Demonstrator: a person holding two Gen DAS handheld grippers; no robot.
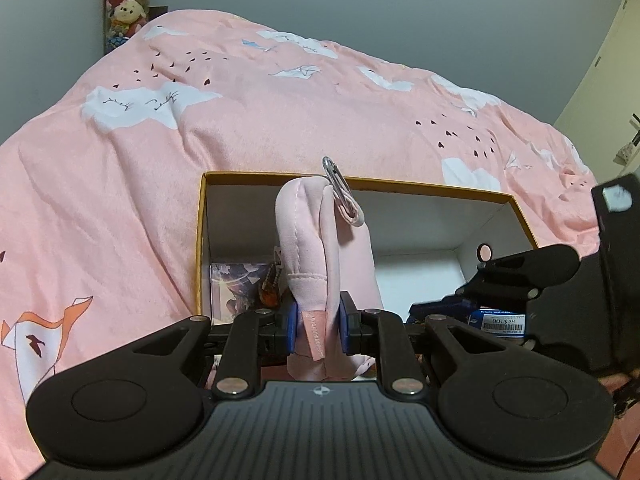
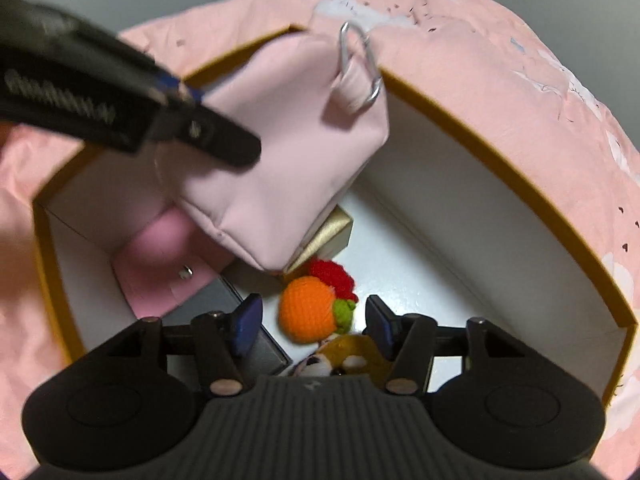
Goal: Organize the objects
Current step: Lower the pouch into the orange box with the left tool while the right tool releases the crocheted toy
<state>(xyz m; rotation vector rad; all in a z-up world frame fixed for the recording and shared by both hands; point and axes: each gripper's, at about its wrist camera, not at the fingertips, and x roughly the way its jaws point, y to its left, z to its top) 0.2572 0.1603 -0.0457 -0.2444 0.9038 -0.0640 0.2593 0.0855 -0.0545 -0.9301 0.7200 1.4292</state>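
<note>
Your left gripper (image 1: pixel 319 326) is clenched on the pink pouch (image 1: pixel 316 248) – it hangs over the orange-rimmed box (image 2: pixel 520 184), carabiner (image 2: pixel 360 64) at its 12 o'clock. Your right gripper (image 2: pixel 312 326) is spread wide – nothing between its pads – above the crochet orange (image 2: pixel 306 314) on the box floor

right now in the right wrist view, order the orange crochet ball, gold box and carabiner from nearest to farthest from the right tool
1. Orange crochet ball, between the right tool fingers, on the box floor.
2. Gold box, farther in, under the pink pouch.
3. Carabiner, on the pouch's top loop.
</note>
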